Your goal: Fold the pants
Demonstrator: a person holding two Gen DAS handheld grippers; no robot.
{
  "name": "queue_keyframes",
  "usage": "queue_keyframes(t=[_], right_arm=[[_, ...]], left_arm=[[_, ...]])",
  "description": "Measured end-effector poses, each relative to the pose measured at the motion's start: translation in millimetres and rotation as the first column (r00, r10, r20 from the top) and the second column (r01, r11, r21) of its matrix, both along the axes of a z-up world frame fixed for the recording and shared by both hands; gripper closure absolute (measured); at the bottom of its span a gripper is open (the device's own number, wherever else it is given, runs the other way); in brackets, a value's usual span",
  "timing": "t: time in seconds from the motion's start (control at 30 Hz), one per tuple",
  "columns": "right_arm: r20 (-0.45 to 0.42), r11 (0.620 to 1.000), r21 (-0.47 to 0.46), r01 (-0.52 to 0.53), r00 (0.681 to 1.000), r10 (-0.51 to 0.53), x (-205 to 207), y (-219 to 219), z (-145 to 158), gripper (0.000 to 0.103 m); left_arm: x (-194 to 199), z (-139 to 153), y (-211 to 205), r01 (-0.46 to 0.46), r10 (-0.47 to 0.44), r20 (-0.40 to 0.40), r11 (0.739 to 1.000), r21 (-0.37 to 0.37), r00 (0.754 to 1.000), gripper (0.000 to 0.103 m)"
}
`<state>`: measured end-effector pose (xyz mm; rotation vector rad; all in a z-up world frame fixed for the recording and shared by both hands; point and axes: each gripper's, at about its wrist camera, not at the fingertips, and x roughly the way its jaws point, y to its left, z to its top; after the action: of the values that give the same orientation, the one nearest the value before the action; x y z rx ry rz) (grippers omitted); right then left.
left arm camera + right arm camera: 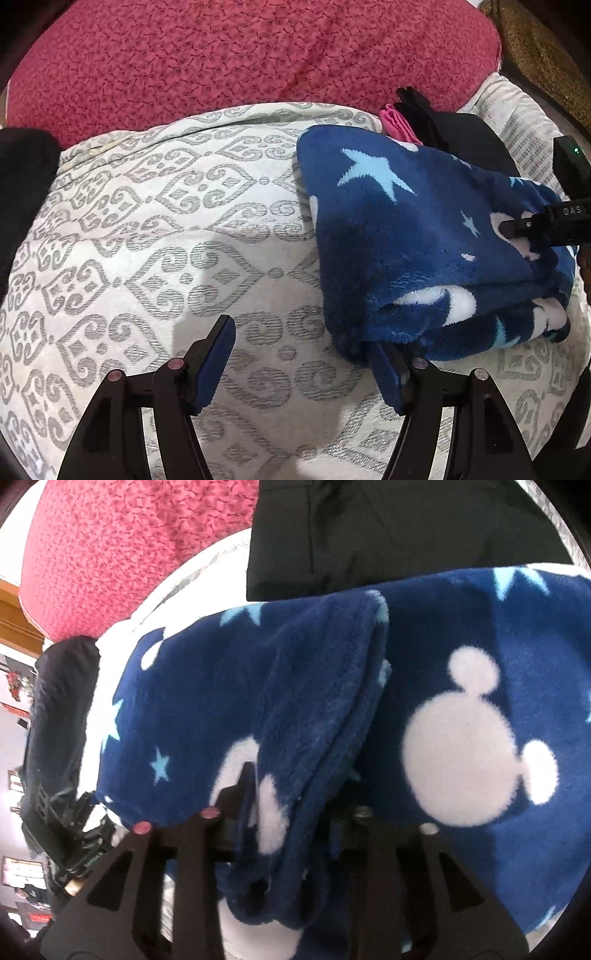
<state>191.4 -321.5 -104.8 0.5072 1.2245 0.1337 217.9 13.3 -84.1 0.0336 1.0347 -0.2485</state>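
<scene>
The pants (424,236) are navy fleece with pale stars and white mouse heads, folded into a thick bundle on the patterned bedspread (166,229). My left gripper (303,347) is open; its right finger touches the bundle's near edge, its left finger stands free over the bedspread. My right gripper (509,227) reaches in from the right onto the bundle's top. In the right wrist view the pants (461,738) fill the frame and a fold (295,794) runs between the fingers of my right gripper (288,790), which is shut on it.
A red knitted blanket (240,55) lies behind the bedspread. A pink cloth (399,122) and black garments (443,118) lie just behind the pants. A dark object (22,184) sits at the left edge.
</scene>
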Motion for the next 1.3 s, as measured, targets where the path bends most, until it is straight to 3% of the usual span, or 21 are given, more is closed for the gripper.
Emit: queue_keyframes(t=[0.1,0.23,0.3,0.37,0.43,0.5,0.53,0.6,0.67,0.73,0.77,0.83,0.9,1.07,1.2,1.3], right_arm=[[0.013,0.998,-0.054,0.021,1.000,-0.021,-7,-5,10,0.056],[0.035,0.982,-0.101,0.158,0.987,-0.155,-17,-8,32,0.055],[0.113,0.990,-0.050,0.132,0.986,-0.126,-19,3,49,0.055],[0.147,0.997,-0.031,0.064,0.987,-0.058,-15,21,57,0.056],[0.151,0.999,-0.038,-0.009,0.988,0.015,-8,39,55,0.068],[0.080,0.997,-0.060,-0.037,0.996,0.042,1,51,36,0.081],[0.030,0.998,-0.058,-0.034,0.999,0.035,1,53,22,0.087],[-0.010,0.999,-0.046,-0.017,1.000,0.016,0,54,3,0.089],[0.025,0.999,-0.047,-0.006,1.000,0.007,-4,51,-1,0.093],[0.035,1.000,-0.004,0.005,0.999,-0.005,-6,44,-3,0.095],[0.036,1.000,0.017,0.005,0.999,-0.006,-9,39,-4,0.095],[0.038,0.999,0.047,0.003,0.999,-0.004,-14,31,-9,0.098],[0.044,0.999,0.032,-0.006,0.999,0.004,-15,34,-4,0.098],[0.084,0.994,-0.109,-0.001,0.996,0.010,-23,49,15,0.094],[0.125,0.980,-0.197,0.001,0.992,0.024,-34,59,29,0.084],[0.142,0.977,-0.213,0.010,0.990,0.021,-40,59,34,0.083]], left_arm=[[-2,0,4,-0.022,0.022,-0.004,1.000,-0.007,1.000,0.031],[-11,11,3,-0.038,0.038,0.010,0.999,0.013,0.999,0.032],[-19,25,0,-0.023,0.022,0.034,1.000,0.006,0.999,0.033],[-26,48,-5,0.016,-0.012,0.069,0.998,-0.054,0.998,0.033],[-26,69,-13,0.056,-0.043,0.110,0.992,-0.111,0.993,0.033],[-18,83,-27,0.097,-0.076,0.140,0.984,-0.151,0.987,0.031],[-10,86,-37,0.110,-0.088,0.147,0.982,-0.151,0.985,0.030],[7,80,-56,0.109,-0.091,0.144,0.987,-0.121,0.985,0.030],[30,53,-72,0.106,-0.100,0.086,0.992,-0.068,0.991,0.030],[47,18,-72,0.039,-0.038,-0.024,0.999,0.035,0.999,0.028],[52,4,-63,0.012,-0.011,-0.074,1.000,0.021,0.997,0.026],[56,-13,-38,-0.077,0.052,-0.162,0.986,-0.151,0.985,0.023],[55,-13,-29,-0.107,0.070,-0.191,0.975,-0.192,0.979,0.023],[45,15,-50,-0.030,0.027,-0.080,0.999,-0.039,0.996,0.023],[44,40,-57,-0.010,0.009,-0.030,0.999,-0.039,1.000,0.024],[41,58,-66,0.013,-0.012,0.019,0.999,-0.048,1.000,0.024]])
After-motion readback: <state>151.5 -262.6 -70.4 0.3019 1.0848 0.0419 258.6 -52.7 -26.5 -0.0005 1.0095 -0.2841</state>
